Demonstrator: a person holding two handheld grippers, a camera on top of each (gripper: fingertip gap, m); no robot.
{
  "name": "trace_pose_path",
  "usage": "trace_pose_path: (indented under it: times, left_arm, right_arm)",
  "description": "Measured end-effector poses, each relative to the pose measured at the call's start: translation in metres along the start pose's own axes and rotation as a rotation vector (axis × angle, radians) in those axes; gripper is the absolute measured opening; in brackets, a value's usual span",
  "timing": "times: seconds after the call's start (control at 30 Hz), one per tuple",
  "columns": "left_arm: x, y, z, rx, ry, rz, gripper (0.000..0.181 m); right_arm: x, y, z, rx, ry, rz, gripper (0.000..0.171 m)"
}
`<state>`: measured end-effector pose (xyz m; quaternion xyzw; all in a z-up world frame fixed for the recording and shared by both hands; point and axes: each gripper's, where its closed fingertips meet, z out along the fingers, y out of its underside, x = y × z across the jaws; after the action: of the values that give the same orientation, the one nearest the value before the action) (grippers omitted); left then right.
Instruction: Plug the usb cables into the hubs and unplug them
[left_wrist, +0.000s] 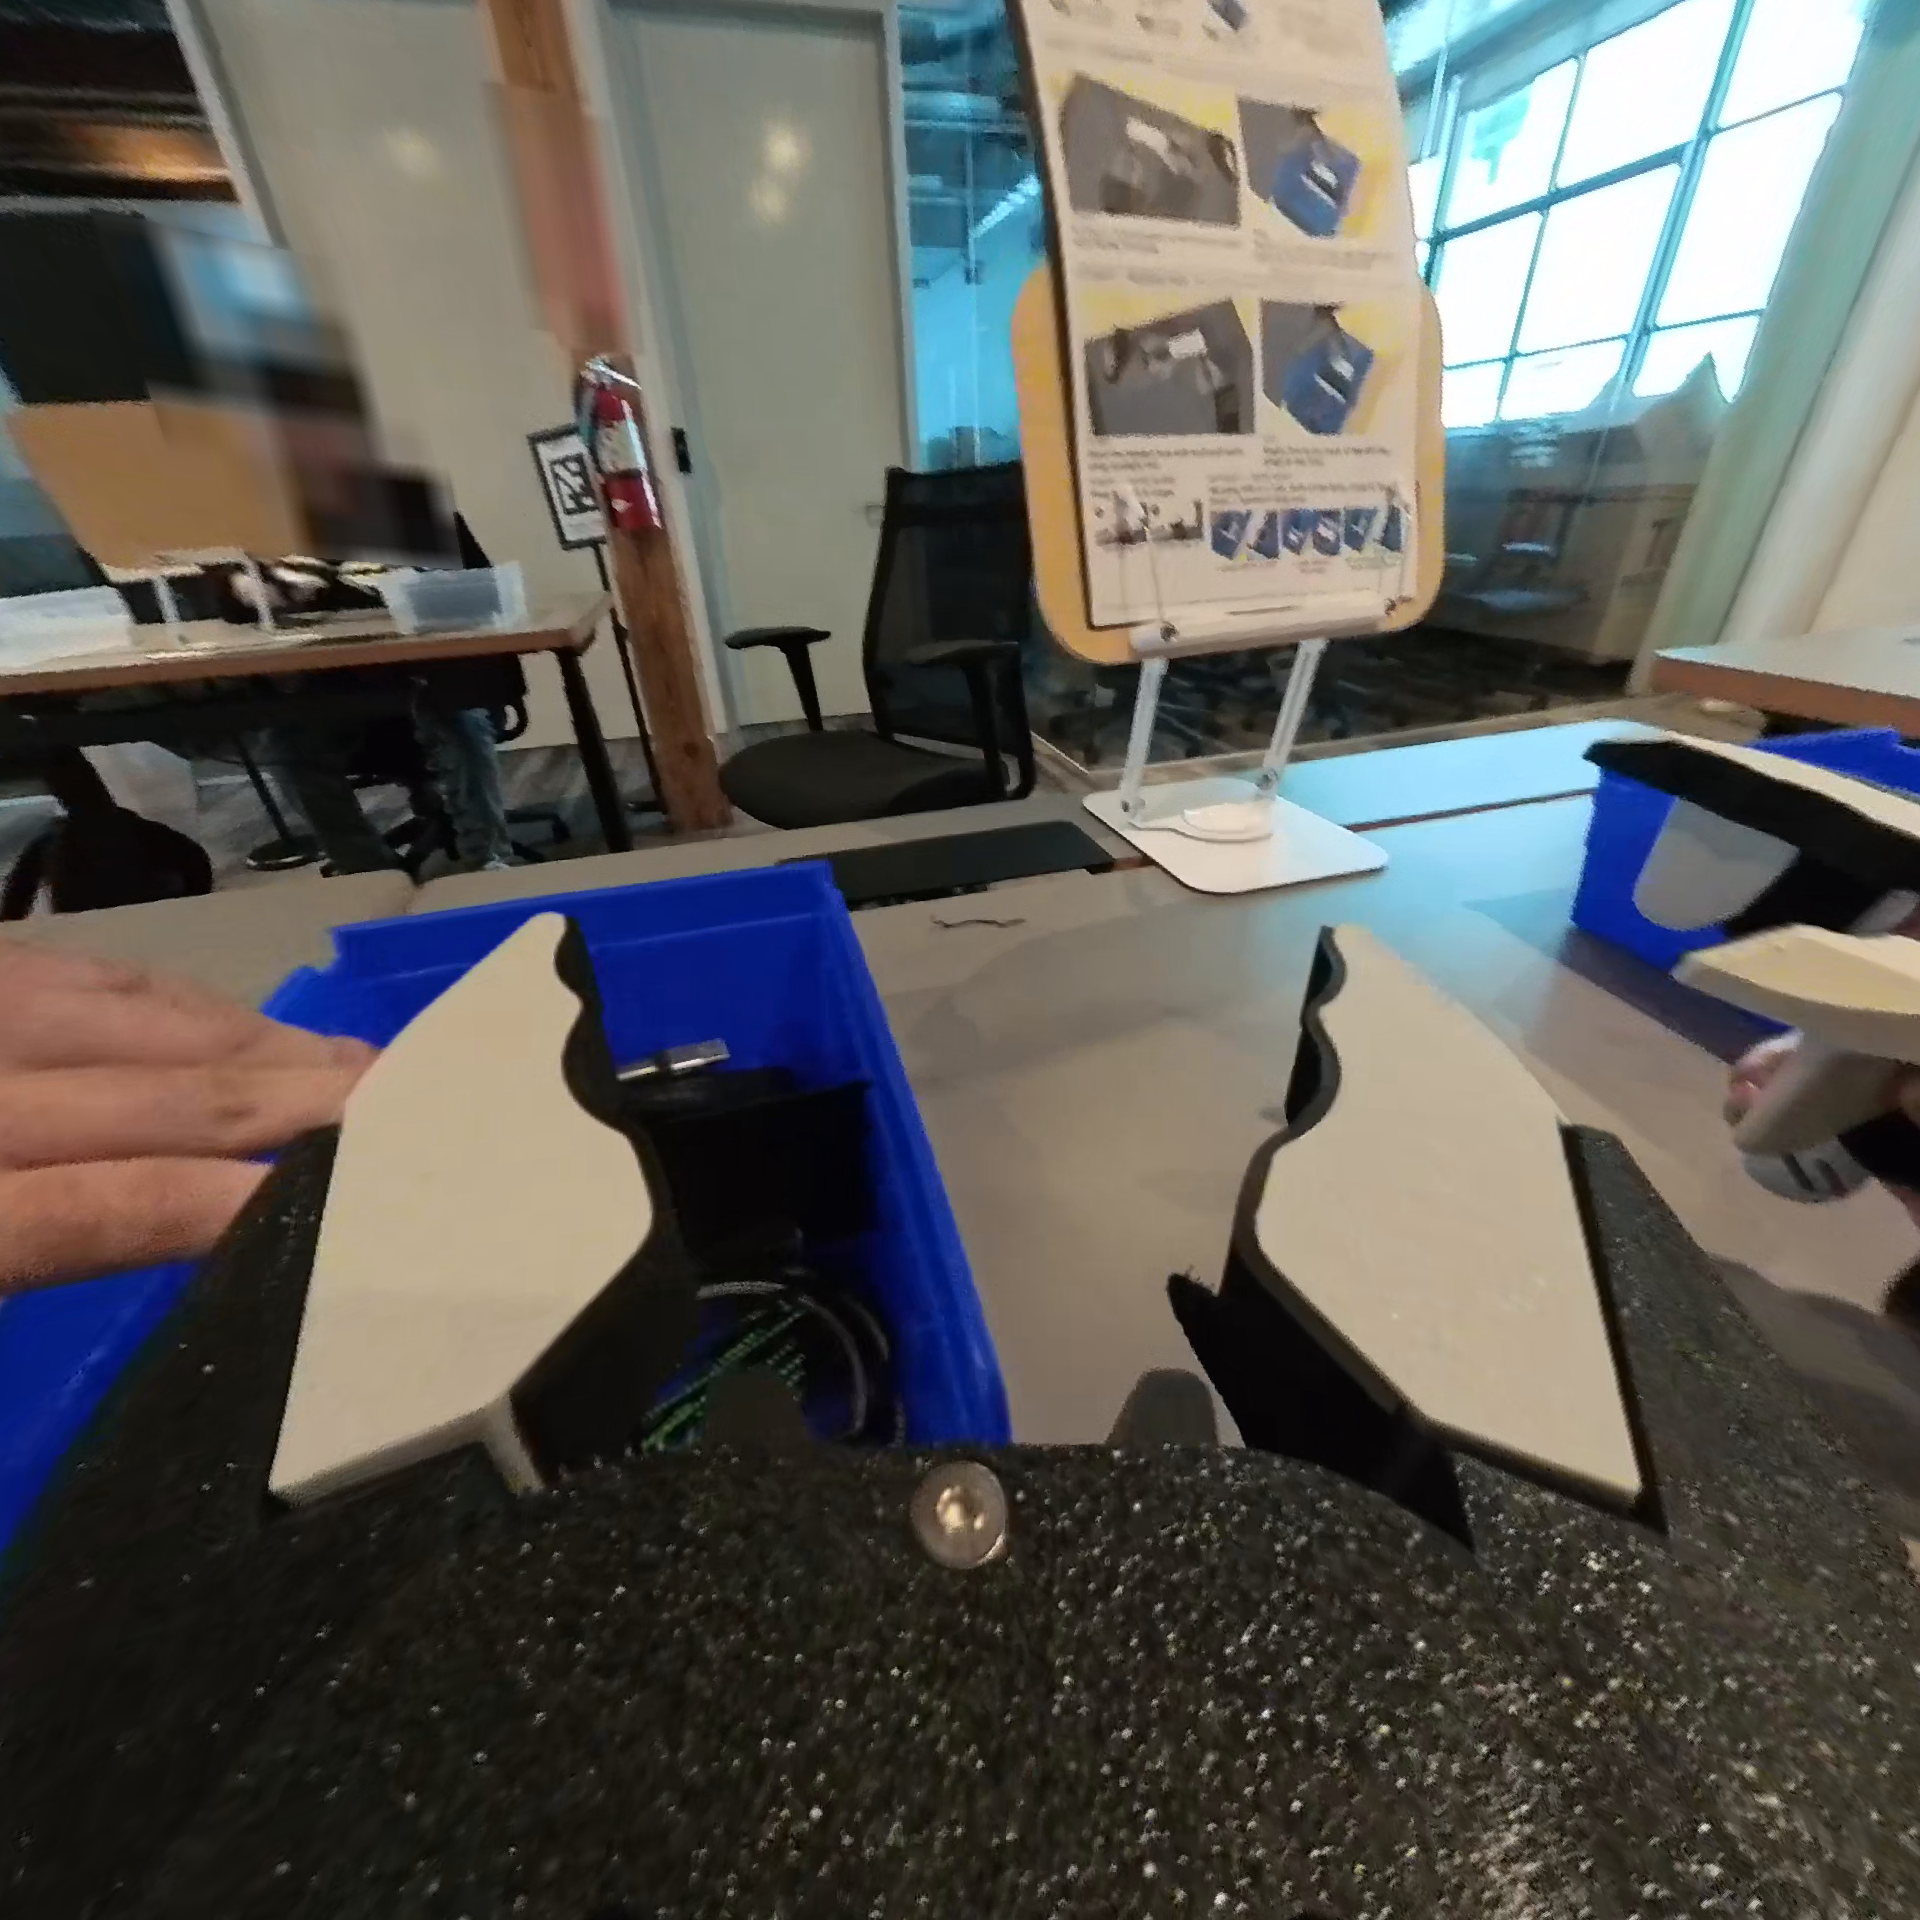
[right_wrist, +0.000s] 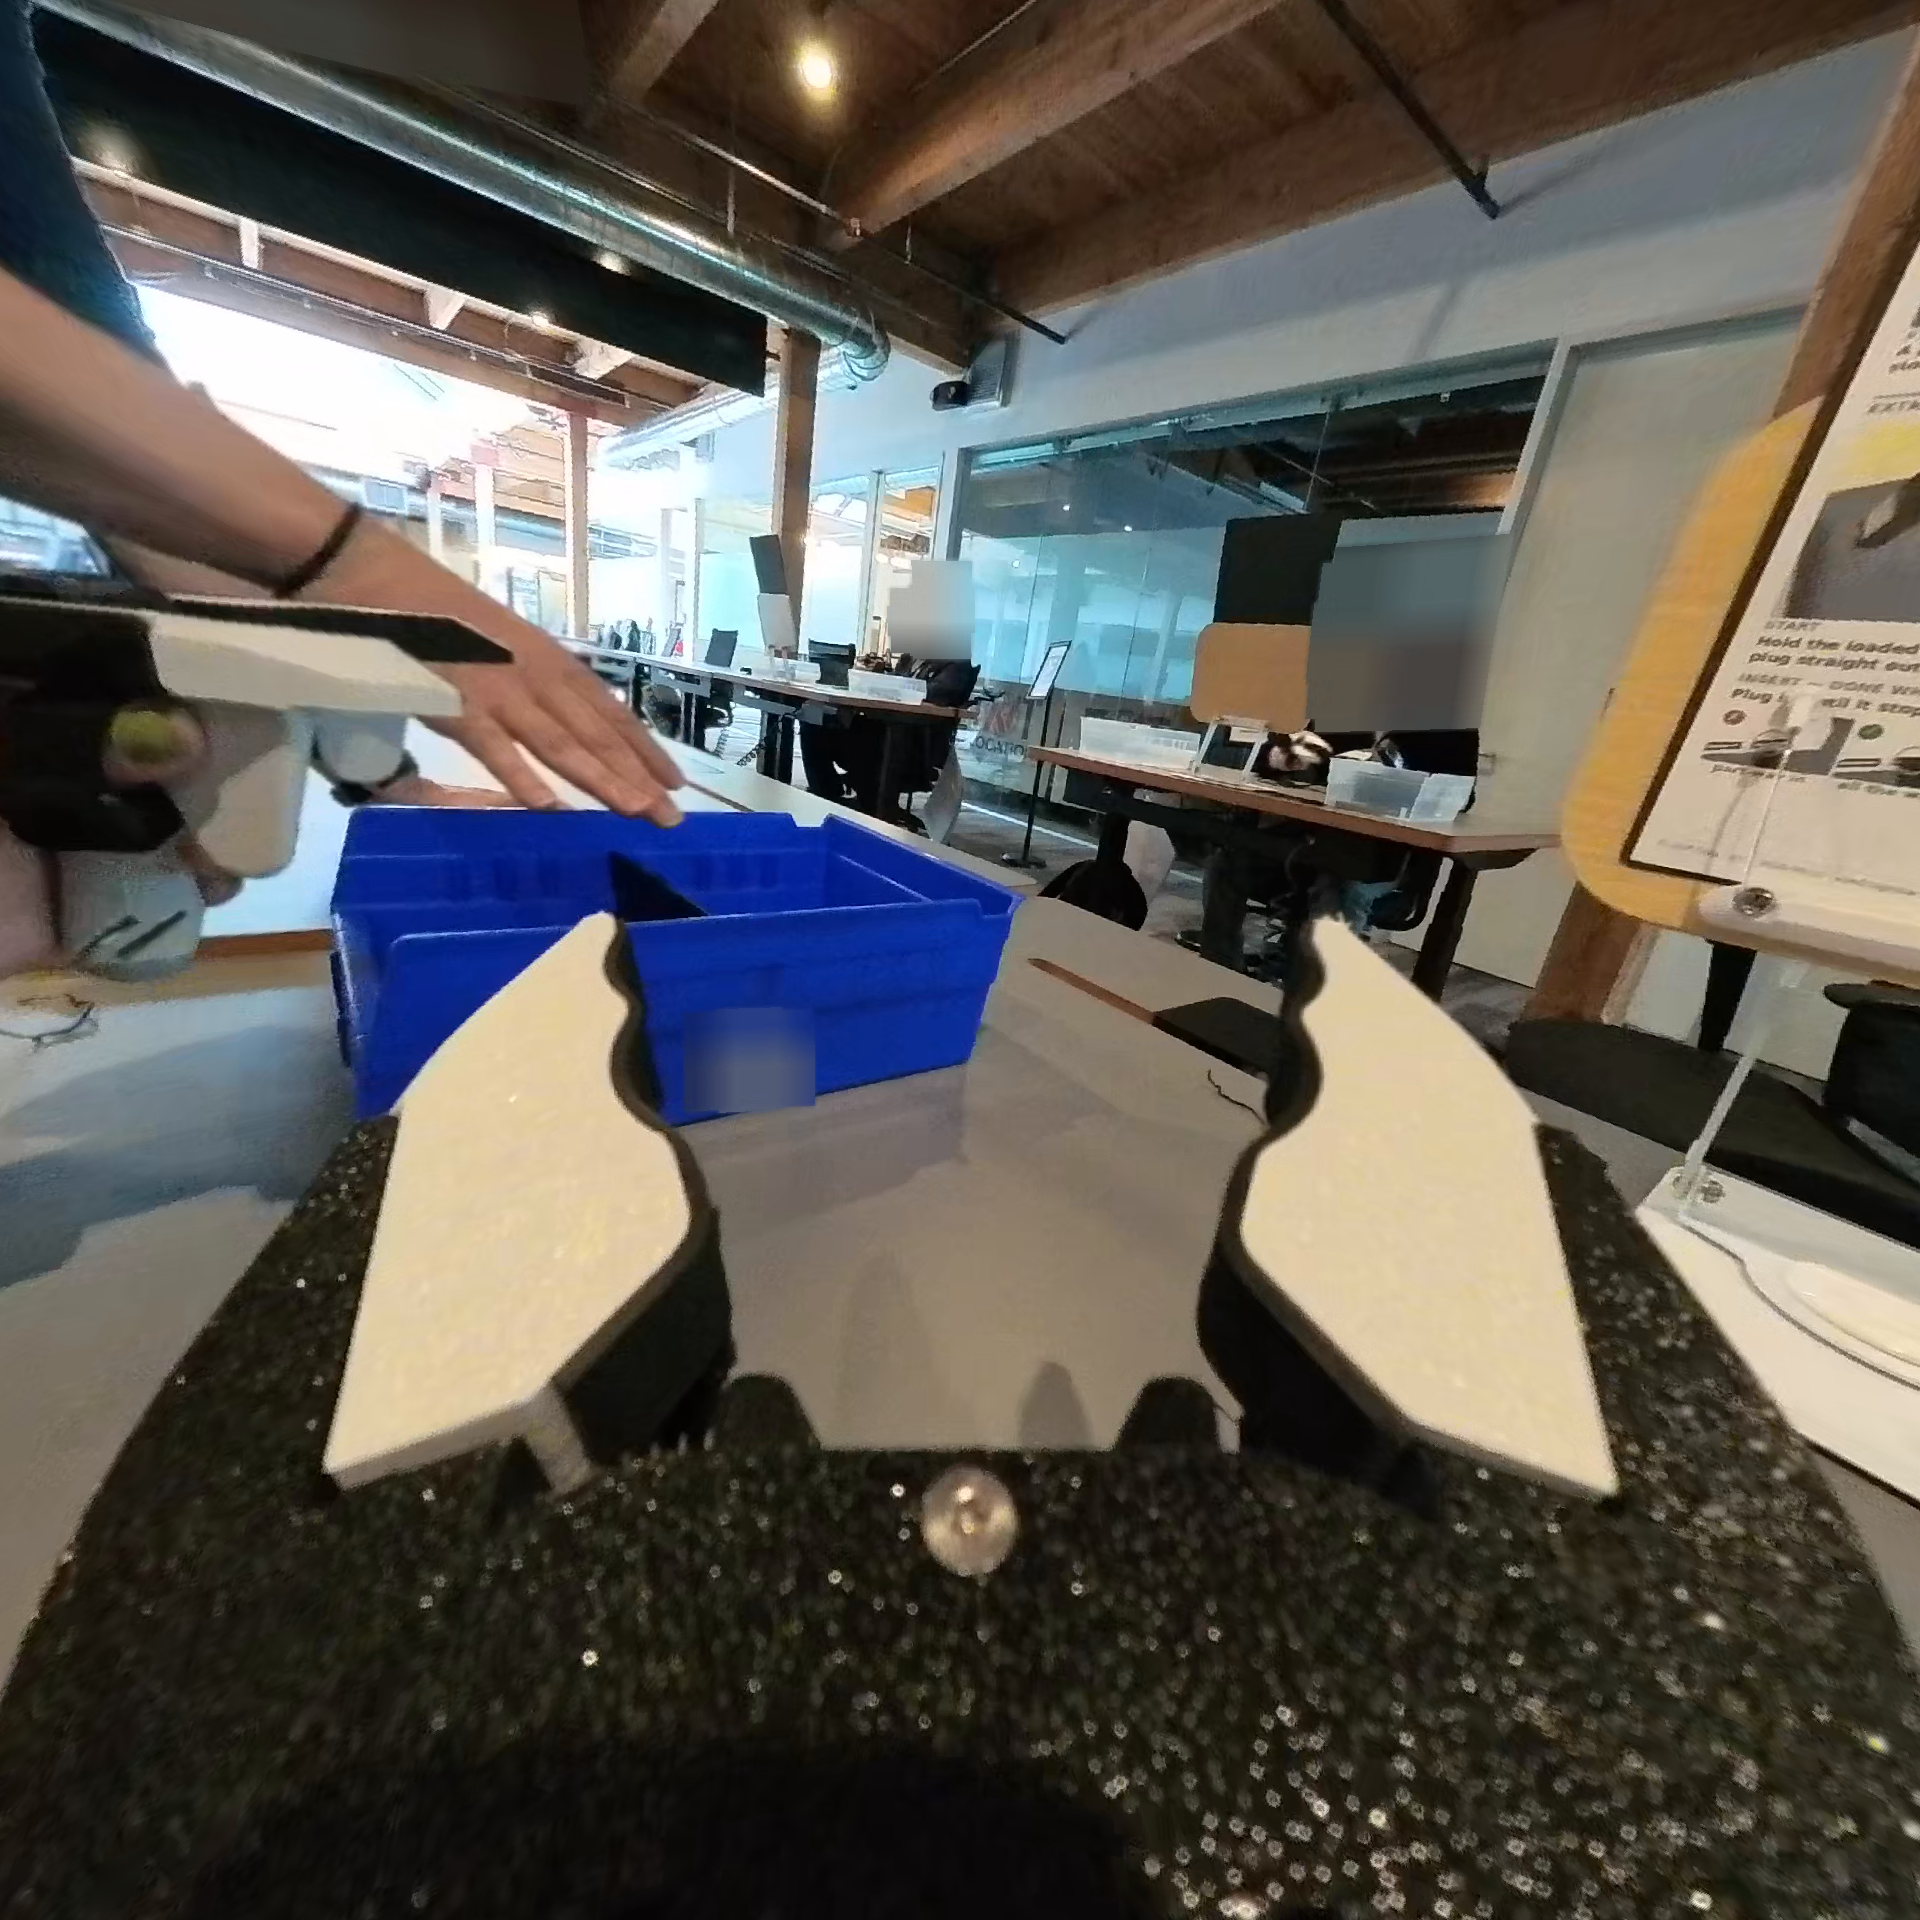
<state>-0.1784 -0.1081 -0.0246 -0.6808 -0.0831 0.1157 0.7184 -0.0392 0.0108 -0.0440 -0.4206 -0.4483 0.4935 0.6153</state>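
Note:
My left gripper (left_wrist: 945, 935) is open and empty, with its left finger over a blue bin (left_wrist: 821, 977). Inside the bin a black hub (left_wrist: 748, 1143) stands with a silver USB plug (left_wrist: 675, 1060) at its top, and dark cables (left_wrist: 790, 1361) lie coiled below it. A bare hand (left_wrist: 135, 1091) rests on the bin's left side. My right gripper (right_wrist: 966, 925) is open and empty above the grey table, facing the same bin (right_wrist: 883, 987). The hand (right_wrist: 551, 727) reaches over the bin's far rim. The right gripper also shows at the right of the left wrist view (left_wrist: 1652, 862).
A second blue bin (left_wrist: 1829, 743) stands at the right behind the right gripper. An instruction board on a white stand (left_wrist: 1226, 312) is at the table's far edge, next to a black pad (left_wrist: 966, 857). The grey table (left_wrist: 1091, 1091) lies between the bins. An office chair (left_wrist: 904, 727) stands beyond.

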Motion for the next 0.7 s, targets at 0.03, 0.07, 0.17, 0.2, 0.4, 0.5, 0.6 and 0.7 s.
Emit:
trace_pose_path:
  times: [0.03, 0.07, 0.17, 0.2, 0.4, 0.5, 0.6, 0.7]
  left_arm:
    - [-0.005, -0.003, -0.002, 0.019, -0.021, 0.000, 0.127]
    - [-0.010, -0.006, -0.004, 0.035, -0.044, 0.001, 0.129]
    - [-0.026, -0.014, -0.012, 0.078, -0.122, 0.014, 0.130]
    - [-0.030, -0.017, -0.015, 0.093, -0.144, 0.020, 0.130]
    - [-0.038, -0.024, -0.022, 0.119, -0.161, 0.020, 0.128]
    - [-0.038, -0.023, -0.021, 0.114, -0.159, 0.019, 0.127]
    - [-0.036, -0.021, -0.020, 0.108, -0.149, 0.019, 0.126]
    - [-0.035, -0.020, -0.019, 0.105, -0.145, 0.019, 0.126]
  right_arm:
    - [0.001, -0.001, -0.001, 0.004, 0.007, 0.000, 0.115]
    - [0.003, -0.004, -0.002, 0.015, 0.017, -0.004, 0.115]
    - [0.011, -0.021, -0.010, 0.097, 0.073, -0.035, 0.115]
    - [0.014, -0.027, -0.014, 0.124, 0.093, -0.047, 0.115]
    - [0.015, -0.029, -0.015, 0.139, 0.100, -0.044, 0.113]
    - [0.013, -0.027, -0.013, 0.127, 0.089, -0.050, 0.113]
    - [0.012, -0.026, -0.013, 0.121, 0.085, -0.053, 0.112]
    - [0.011, -0.026, -0.012, 0.121, 0.081, -0.046, 0.112]
